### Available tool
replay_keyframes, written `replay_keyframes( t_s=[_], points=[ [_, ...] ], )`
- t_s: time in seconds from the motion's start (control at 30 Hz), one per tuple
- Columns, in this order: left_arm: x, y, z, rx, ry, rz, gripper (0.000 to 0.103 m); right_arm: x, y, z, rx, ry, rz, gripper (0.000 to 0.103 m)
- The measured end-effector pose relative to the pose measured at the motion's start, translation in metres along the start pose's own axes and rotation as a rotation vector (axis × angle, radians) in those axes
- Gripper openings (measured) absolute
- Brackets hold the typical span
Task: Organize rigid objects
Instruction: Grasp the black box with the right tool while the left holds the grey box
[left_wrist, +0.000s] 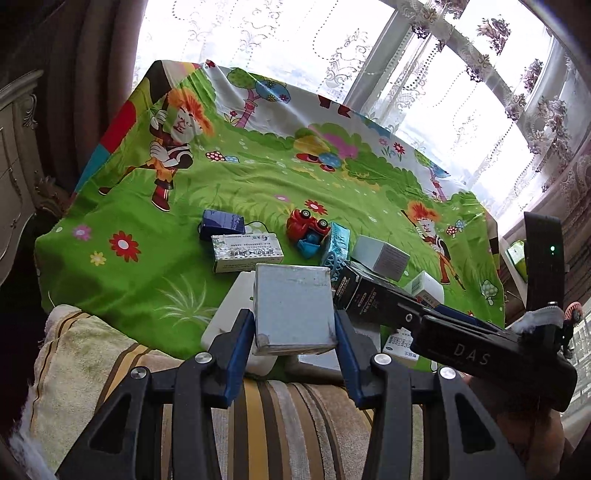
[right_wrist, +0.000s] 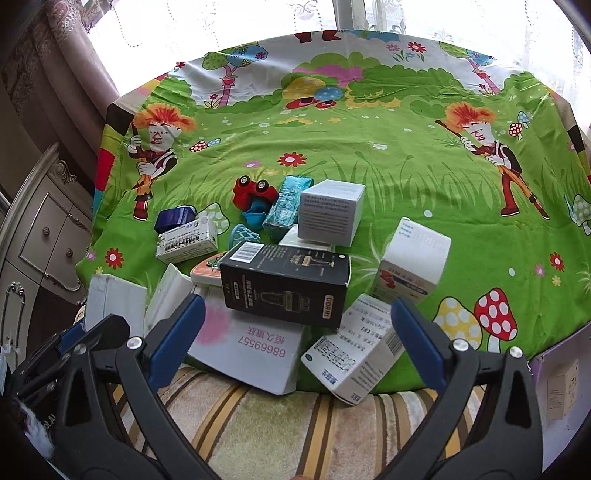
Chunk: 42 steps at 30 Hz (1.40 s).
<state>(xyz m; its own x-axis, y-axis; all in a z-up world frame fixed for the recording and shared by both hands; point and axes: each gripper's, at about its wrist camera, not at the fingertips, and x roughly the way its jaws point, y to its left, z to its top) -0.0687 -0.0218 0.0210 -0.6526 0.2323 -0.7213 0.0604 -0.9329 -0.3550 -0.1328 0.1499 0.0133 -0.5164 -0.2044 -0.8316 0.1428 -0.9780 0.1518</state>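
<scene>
The left gripper (left_wrist: 294, 332) is clamping a plain grey box (left_wrist: 293, 308), lifted at the near edge of the pile on the green cloth (left_wrist: 122, 280). I think it should carry the box level toward the free cloth at ten o'clock. The right gripper (right_wrist: 297, 332) is hanging with fingers wide apart over the black box (right_wrist: 286, 286), holding nothing. That box reads "DORMI"; the white carton (right_wrist: 245, 350) at its six o'clock reads "68669557".
</scene>
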Motion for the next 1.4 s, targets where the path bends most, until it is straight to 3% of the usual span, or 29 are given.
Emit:
replay_keyframes(
  t_s=[0.73, 0.8, 0.93, 1.4],
  points=[
    [0.004, 0.014, -0.002, -0.046, 0.0, -0.042, 0.045, 0.036, 0.012, 0.011, 0.016, 0.073, -0.101, 0.102],
    [0.004, 0.014, -0.002, -0.046, 0.001, -0.04, 0.045, 0.038, 0.012, 0.011, 0.015, 0.077, -0.099, 0.101],
    [0.004, 0.013, -0.002, -0.044, 0.001, -0.037, 0.045, 0.04, 0.012, 0.01, 0.017, 0.084, -0.091, 0.089],
    [0.004, 0.006, -0.004, -0.012, -0.006, -0.013, 0.045, 0.01, 0.012, 0.001, 0.007, 0.003, -0.036, 0.087]
  ],
)
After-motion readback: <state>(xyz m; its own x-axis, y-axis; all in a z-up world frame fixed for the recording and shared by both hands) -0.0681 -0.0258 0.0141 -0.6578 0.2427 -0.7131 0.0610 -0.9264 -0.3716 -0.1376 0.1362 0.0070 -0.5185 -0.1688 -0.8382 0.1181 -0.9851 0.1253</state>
